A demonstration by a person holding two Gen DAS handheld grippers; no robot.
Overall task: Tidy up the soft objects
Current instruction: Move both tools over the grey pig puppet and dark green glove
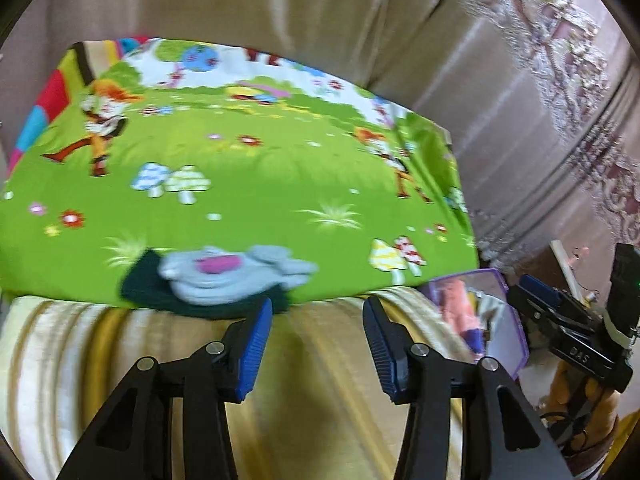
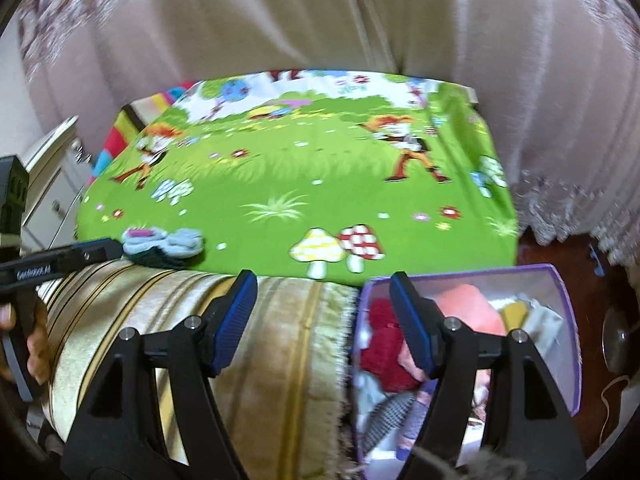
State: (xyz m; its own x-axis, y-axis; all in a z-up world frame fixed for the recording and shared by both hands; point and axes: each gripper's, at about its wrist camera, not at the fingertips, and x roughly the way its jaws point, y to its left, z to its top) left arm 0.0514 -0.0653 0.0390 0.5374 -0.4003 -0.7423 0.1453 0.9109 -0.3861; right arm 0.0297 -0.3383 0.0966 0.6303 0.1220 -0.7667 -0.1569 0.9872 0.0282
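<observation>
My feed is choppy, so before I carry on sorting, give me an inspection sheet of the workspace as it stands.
Surface: green cartoon-print sheet on a bed, striped cream and gold blanket along its near edge.
Job's things: grey and pink soft item lying on a dark green cloth at the sheet's near edge; purple-rimmed bin holding mixed fabrics.
Clutter: nothing seen on the sheet otherwise.
Grippers: left tool open, empty; right tool open, empty, one finger over the bin.
Cables: thin wire on the floor, far right; blurred.
Surroundings: curtains behind, white drawer unit left.
</observation>
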